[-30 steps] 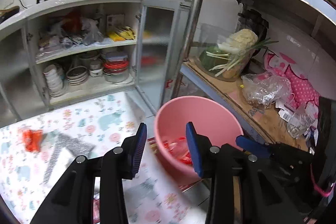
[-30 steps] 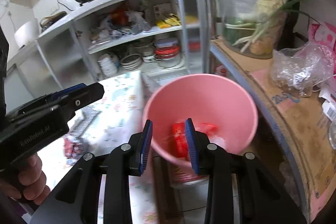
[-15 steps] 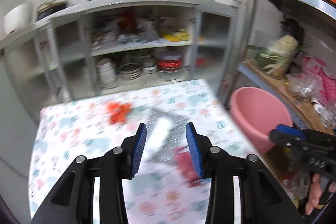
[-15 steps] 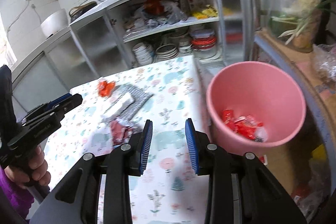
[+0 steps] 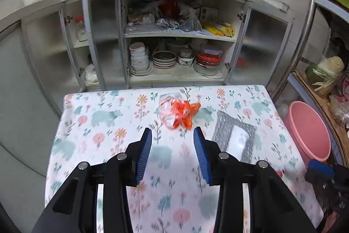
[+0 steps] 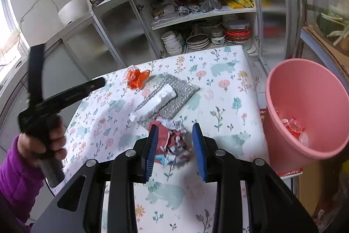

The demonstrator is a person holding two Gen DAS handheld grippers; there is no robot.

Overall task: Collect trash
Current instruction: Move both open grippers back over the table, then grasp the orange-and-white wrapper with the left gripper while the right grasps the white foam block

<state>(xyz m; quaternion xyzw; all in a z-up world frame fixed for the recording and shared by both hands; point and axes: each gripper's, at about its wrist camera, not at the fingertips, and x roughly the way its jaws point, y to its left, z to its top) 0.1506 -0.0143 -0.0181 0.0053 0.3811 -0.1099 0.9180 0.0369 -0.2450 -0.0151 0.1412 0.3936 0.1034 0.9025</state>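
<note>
An orange and clear wrapper (image 5: 181, 113) lies on the flowered tablecloth (image 5: 98, 123), just beyond the tips of my left gripper (image 5: 172, 130). Its jaws are opening and nothing is between them. My right gripper (image 6: 175, 126) hovers open over a crumpled red and white wrapper (image 6: 172, 141), which shows in the gap between its blue pads. A silver-grey pouch with a white roll (image 6: 168, 97) lies mid-table, and the orange wrapper (image 6: 137, 78) lies beyond it. The pink bucket (image 6: 305, 106) stands off the table's right edge with red trash (image 6: 294, 126) inside.
A hand in a purple sleeve (image 6: 43, 143) holds the left gripper (image 6: 96, 83) over the table's left side. An open cupboard (image 5: 174, 54) with bowls and plates stands behind the table. A shelf rack with vegetables (image 5: 322, 73) rises to the right of the bucket (image 5: 307, 130).
Both views have swung left, away from the pink bucket and onto the table. The left gripper now faces the orange wrapper, and the right one is over the crumpled wrapper.
</note>
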